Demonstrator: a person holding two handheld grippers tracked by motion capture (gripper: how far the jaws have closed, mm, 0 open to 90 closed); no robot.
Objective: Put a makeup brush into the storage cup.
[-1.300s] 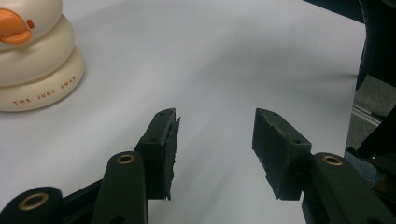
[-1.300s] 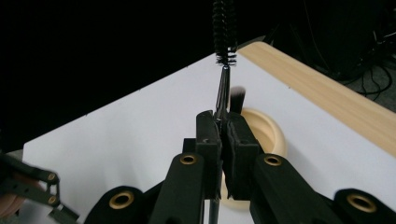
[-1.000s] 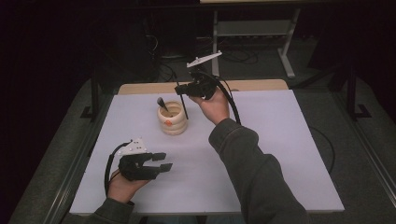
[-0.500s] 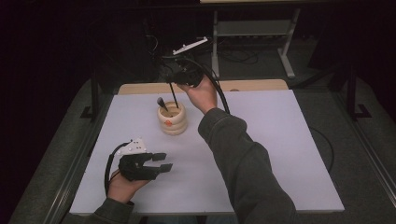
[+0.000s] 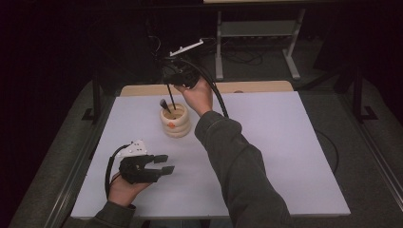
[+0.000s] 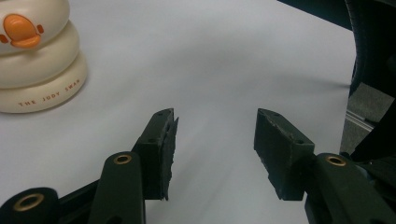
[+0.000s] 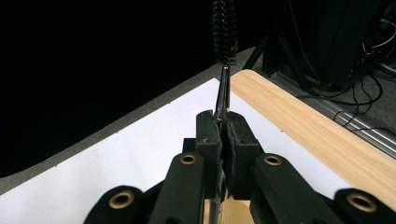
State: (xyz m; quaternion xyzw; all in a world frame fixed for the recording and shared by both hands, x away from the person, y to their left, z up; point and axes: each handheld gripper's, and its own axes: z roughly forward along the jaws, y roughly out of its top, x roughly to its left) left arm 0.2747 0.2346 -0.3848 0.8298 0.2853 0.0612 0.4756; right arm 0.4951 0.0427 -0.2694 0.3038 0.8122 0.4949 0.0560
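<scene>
the right gripper is clenching a thin black brush, lowering it upright into the cream holder on the worktop; the left gripper is resting released nearby.

Right gripper hangs above the far middle of the table, directly over the holder, with a thin brush clamped between its jaws and running down into the holder's mouth. In the right gripper view, that brush sticks up past the pads, with the table's far edge strip to its right. A second brush leans inside the holder, just left of the first. Nearer the person and left of the holder, the left gripper sits low over the table, jaws apart, nothing between them. In the left gripper view, the holder stands ahead and to the left.
</scene>
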